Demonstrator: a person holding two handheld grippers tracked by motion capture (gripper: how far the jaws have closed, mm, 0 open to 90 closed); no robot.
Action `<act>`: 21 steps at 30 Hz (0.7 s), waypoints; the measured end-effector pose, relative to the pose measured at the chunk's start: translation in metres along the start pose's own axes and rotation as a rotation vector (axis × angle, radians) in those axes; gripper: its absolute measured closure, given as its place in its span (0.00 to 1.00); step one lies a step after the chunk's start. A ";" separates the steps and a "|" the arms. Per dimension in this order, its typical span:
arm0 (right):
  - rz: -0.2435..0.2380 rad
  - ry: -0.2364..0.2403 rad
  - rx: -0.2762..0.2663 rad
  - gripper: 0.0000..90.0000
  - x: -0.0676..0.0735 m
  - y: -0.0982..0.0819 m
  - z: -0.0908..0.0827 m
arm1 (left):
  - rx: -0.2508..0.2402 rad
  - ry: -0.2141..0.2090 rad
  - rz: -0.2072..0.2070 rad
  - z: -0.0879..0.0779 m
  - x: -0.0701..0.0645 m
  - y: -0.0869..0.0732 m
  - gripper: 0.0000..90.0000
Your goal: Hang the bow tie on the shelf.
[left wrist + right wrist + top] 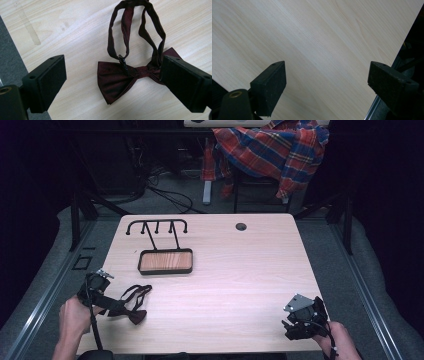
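Near the person, the left gripper (112, 82) sits at about 8 o'clock on the table (240, 270). Its jaws are wide apart, and the bow tie (117, 77) lies flat on the wood between them. I cannot tell if the jaw at 3 o'clock touches its wing. The strap loops away toward 12 o'clock. The right gripper (327, 85) is at 4 o'clock, jaws apart over bare wood. Farther off, near 11 o'clock, is a tray (165, 261) with a rack (157, 227). Past the table hangs a plaid shirt (272, 150).
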State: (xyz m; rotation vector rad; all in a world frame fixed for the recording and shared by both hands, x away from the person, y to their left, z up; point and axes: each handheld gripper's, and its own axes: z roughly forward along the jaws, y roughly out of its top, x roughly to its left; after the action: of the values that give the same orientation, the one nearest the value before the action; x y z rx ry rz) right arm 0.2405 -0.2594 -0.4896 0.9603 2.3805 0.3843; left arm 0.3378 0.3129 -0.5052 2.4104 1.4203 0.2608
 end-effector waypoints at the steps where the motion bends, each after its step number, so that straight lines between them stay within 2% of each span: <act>1: 0.000 0.000 0.000 0.17 0.000 0.000 0.000 | 0.000 0.000 0.000 0.000 0.000 0.000 0.08; 4: -0.004 -0.004 0.004 0.17 0.000 0.000 0.000 | 0.006 0.016 0.001 0.000 0.000 0.000 0.08; 12: -0.012 -0.003 0.017 0.17 0.001 0.001 0.001 | 0.017 0.027 0.017 0.003 -0.001 0.003 0.09; 16: -0.018 -0.013 0.021 0.17 0.002 0.001 0.001 | 0.020 0.031 0.011 0.005 -0.001 0.005 0.09; 21: -0.027 -0.013 0.035 0.17 0.003 0.002 0.002 | 0.000 0.038 0.004 0.004 0.000 0.008 0.09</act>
State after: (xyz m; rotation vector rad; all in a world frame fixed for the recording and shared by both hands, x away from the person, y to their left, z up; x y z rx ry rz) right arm 0.2412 -0.2553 -0.4913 0.9429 2.3935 0.3265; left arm 0.3456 0.3088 -0.5061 2.4206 1.4324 0.3085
